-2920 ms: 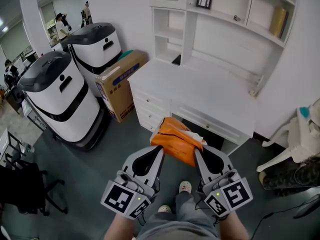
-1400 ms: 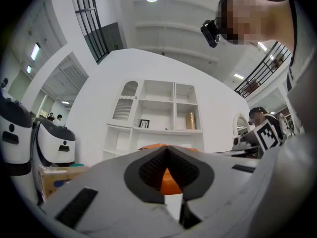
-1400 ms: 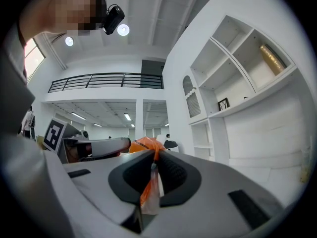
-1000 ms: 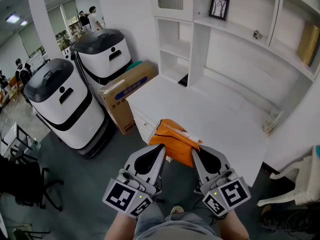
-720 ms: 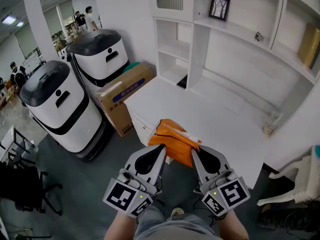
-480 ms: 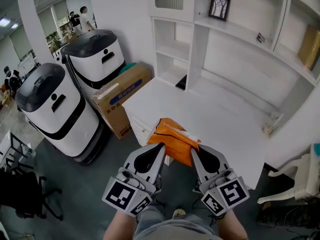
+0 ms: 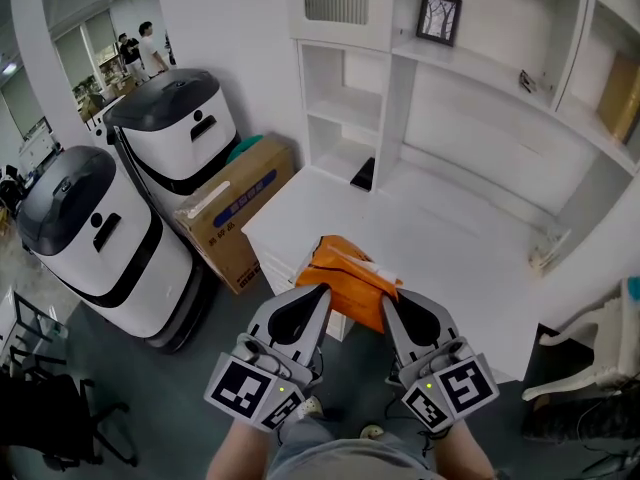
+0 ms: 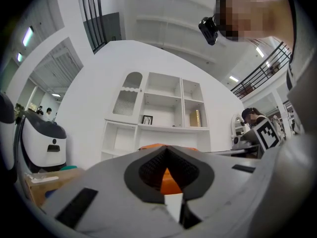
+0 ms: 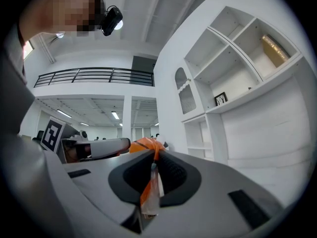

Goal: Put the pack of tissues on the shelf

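- Pack of tissues (image 7: pixel 348 281): orange, held in the air over the near edge of the desk (image 7: pixel 450 258), well short of the shelf (image 7: pixel 470 63).
- Left gripper (image 7: pixel 316 296) and right gripper (image 7: pixel 392 306): each has its jaws narrow, pinching one end of the wrapper, probably to keep the soft pack level.

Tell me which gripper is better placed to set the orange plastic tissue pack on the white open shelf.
Right, narrowly. Both the right gripper and left gripper are shut on the orange plastic tissue pack, so they should lift together, but the white open shelf lies ahead toward the right gripper's side.
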Motion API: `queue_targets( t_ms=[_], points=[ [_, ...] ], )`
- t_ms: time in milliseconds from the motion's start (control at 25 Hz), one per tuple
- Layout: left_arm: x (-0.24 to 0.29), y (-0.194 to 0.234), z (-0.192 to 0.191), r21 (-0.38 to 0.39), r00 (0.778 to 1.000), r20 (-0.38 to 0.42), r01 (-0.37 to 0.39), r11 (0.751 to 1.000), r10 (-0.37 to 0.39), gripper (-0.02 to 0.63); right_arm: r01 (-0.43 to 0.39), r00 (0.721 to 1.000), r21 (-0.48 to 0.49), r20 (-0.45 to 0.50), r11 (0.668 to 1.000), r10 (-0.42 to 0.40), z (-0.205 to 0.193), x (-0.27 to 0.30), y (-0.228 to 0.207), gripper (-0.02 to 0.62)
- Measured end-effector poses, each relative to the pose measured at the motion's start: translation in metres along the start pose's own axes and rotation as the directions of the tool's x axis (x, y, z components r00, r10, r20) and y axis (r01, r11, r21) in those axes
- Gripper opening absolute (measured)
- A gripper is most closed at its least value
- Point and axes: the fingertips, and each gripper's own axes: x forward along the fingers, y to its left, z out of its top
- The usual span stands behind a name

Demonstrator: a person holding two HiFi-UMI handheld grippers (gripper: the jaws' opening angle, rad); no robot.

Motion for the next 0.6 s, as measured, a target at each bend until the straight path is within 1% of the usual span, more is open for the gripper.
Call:
queue_targets(
  t_ms=[280,600],
  points=[
    [0.01,0.034,0.001,0.002,0.999,-0.004,0.047,0.999,-0.047,0.04,0.048,0.999,-0.001,0.009,0.999,-0.048,-0.001,0.032,0.002,0.026],
    [0.016,0.067,-0.005,-0.004,0.994,-0.017,0.105,0.994,-0.105,0.04,0.112,0.994,0.001,0.01,0.994,-0.112,-0.008,0.062,0.005,0.026]
  ],
)
